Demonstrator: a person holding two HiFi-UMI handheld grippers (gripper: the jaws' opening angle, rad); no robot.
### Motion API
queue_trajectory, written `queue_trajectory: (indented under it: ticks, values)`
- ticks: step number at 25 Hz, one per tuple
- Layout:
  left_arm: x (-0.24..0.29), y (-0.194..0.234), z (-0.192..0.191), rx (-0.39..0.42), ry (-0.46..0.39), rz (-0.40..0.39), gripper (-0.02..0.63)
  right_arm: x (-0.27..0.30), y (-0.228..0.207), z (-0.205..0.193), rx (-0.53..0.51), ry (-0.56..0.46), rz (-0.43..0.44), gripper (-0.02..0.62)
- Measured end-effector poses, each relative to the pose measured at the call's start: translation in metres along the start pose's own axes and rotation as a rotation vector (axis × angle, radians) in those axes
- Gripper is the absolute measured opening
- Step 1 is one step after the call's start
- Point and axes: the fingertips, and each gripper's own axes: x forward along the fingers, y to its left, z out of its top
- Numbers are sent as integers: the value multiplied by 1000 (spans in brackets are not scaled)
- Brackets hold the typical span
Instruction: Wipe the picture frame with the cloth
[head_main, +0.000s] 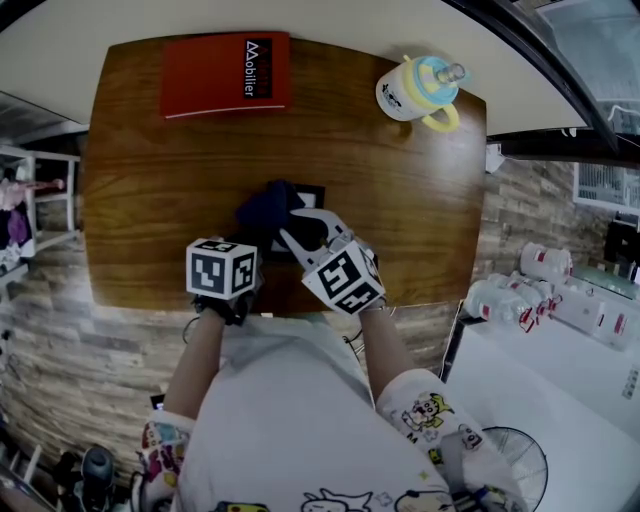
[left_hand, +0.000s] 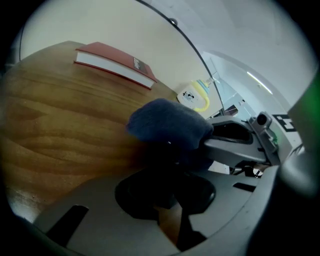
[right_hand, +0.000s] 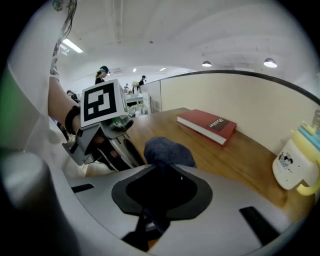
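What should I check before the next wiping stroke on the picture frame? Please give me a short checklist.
1. Cloth gripped: ok. The right gripper is shut on the dark blue cloth.
2. Cloth on the picture frame: ok. In the head view it covers the frame's left part.
3. Left gripper steadying the frame: cannot tell. The space at its jaws is dark.
4. Wiping path clear: ok. The red book and the cup are at the far edge of the table, away from the frame.
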Motion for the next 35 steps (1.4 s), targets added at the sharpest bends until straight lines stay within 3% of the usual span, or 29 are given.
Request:
queue_trajectory:
  ticks: [5, 15, 35]
  values:
    - [0, 0, 0, -11, -6, -4, 54, 26, 9, -11, -3, 61, 48, 54]
    - [1, 2, 0, -23, -11, -7, 54, 35, 6, -26, -11, 128, 36, 54]
    - [-1, 2, -1, -27, -14, -12, 54, -16, -18, -60, 32, 217, -140, 54]
